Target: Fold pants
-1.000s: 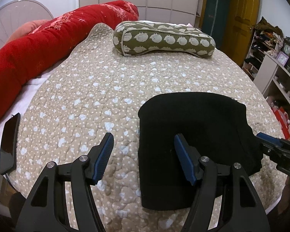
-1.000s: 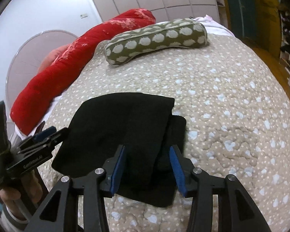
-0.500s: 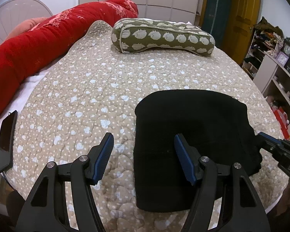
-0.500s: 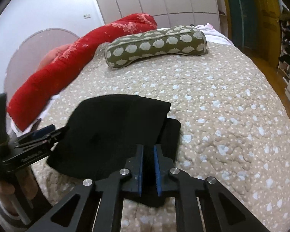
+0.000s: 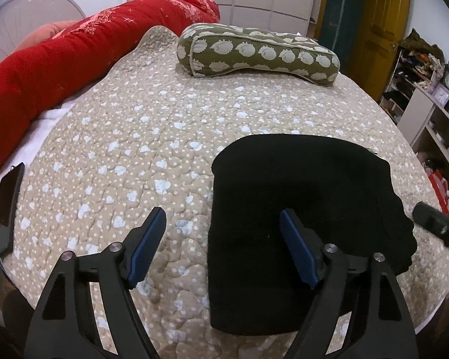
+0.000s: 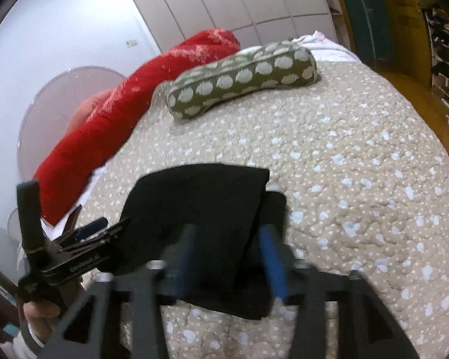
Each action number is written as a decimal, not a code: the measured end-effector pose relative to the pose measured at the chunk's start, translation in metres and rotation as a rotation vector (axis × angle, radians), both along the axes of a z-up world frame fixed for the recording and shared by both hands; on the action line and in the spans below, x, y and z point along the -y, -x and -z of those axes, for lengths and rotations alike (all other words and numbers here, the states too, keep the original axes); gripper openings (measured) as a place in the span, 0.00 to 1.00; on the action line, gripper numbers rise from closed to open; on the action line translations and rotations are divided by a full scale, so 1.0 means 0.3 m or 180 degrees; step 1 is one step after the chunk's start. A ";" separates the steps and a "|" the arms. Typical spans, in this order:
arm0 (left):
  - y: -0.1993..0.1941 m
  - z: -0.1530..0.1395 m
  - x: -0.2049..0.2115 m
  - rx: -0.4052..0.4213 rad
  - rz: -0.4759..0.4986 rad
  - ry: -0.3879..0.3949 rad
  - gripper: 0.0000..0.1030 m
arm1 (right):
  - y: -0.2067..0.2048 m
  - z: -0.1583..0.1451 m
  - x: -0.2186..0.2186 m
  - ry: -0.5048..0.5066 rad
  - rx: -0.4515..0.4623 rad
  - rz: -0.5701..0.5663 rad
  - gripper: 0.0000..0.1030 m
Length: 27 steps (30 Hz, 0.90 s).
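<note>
Right tool (image 6: 229,258) has reopened: half a second ago its blue pads were pinched together at the near edge of the black pants (image 5: 299,206); now they stand apart, gripping nothing, the view smeared by motion. Left tool (image 5: 223,245) unchanged, spread wide and empty, its right pad over the fabric. Pants lie as a compact folded bundle on the quilted bed (image 5: 128,137), toward 5 o'clock from the sheep-print pillow (image 5: 259,53). Judgement: final fold released; task is essentially complete.
</note>
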<state>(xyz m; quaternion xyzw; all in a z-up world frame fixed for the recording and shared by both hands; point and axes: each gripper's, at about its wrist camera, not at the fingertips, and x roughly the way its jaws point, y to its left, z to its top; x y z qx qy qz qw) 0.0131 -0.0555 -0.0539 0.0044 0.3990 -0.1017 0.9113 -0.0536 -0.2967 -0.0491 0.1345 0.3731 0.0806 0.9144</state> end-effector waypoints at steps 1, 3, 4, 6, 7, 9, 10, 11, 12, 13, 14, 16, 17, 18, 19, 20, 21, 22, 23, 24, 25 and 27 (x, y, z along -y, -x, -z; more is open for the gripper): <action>0.001 0.000 0.000 0.0005 0.0003 -0.0002 0.77 | -0.006 0.010 -0.008 0.0051 -0.0039 -0.0002 0.46; 0.001 0.003 0.000 0.0001 0.0001 0.0006 0.77 | -0.024 0.042 -0.035 0.0204 -0.0163 -0.0059 0.43; 0.000 0.005 -0.002 -0.0006 -0.0002 0.0017 0.77 | -0.023 0.045 -0.055 0.0384 -0.0126 -0.0092 0.32; -0.001 0.009 -0.006 -0.0013 -0.0012 0.0038 0.77 | -0.009 0.027 -0.076 0.0550 -0.0025 -0.0125 0.15; -0.001 0.010 -0.006 -0.0013 -0.0008 0.0041 0.77 | 0.000 0.014 -0.072 0.0505 0.0009 -0.0156 0.12; -0.003 0.011 -0.006 -0.0016 -0.0002 0.0058 0.77 | 0.007 0.005 -0.060 0.0494 0.0006 -0.0175 0.11; -0.004 0.013 -0.006 -0.0021 0.0006 0.0064 0.77 | 0.008 0.010 -0.050 0.0510 -0.0015 -0.0150 0.11; -0.004 0.013 -0.006 -0.0020 0.0021 0.0057 0.77 | 0.006 0.017 -0.038 0.0492 -0.0037 -0.0119 0.11; -0.004 0.014 -0.005 -0.0004 0.0048 0.0042 0.77 | 0.009 0.024 -0.020 0.0423 -0.0045 -0.0071 0.11; -0.004 0.015 -0.006 0.0003 0.0068 0.0041 0.77 | 0.014 0.032 0.010 0.0263 -0.0027 -0.0002 0.13; -0.006 0.015 -0.009 -0.0007 0.0083 0.0057 0.77 | 0.017 0.036 0.034 0.0111 -0.0008 0.0042 0.24; -0.015 0.018 -0.017 -0.0065 0.0093 0.0137 0.77 | 0.016 0.049 0.083 -0.0213 -0.0004 0.0136 0.56; -0.021 0.021 -0.026 -0.0112 0.0093 0.0205 0.77 | 0.012 0.060 0.101 -0.0376 -0.0020 0.0150 0.59; -0.029 0.025 -0.035 -0.0165 0.0093 0.0284 0.78 | 0.006 0.068 0.104 -0.0477 -0.0048 0.0124 0.59; -0.036 0.030 -0.044 -0.0210 0.0088 0.0353 0.81 | -0.007 0.081 0.105 -0.0550 -0.0119 0.0103 0.59; -0.044 0.036 -0.056 -0.0260 0.0066 0.0431 0.84 | -0.017 0.094 0.103 -0.0572 -0.0179 0.0094 0.59; -0.052 0.045 -0.068 -0.0303 0.0026 0.0502 0.89 | -0.027 0.107 0.099 -0.0585 -0.0216 0.0069 0.59; -0.057 0.055 -0.078 -0.0338 -0.0001 0.0573 0.92 | -0.035 0.121 0.095 -0.0611 -0.0234 0.0048 0.59; -0.063 0.068 -0.090 -0.0389 -0.0031 0.0690 0.93 | -0.041 0.134 0.095 -0.0656 -0.0246 0.0045 0.61; -0.062 0.075 -0.097 -0.0411 -0.0046 0.0766 0.95 | -0.048 0.148 0.099 -0.0750 -0.0248 0.0061 0.62; -0.064 0.082 -0.101 -0.0415 -0.0059 0.0819 0.97 | -0.054 0.157 0.105 -0.0813 -0.0236 0.0066 0.64; -0.066 0.090 -0.101 -0.0405 -0.0083 0.0882 0.99 | -0.070 0.173 0.105 -0.0875 -0.0208 0.0052 0.65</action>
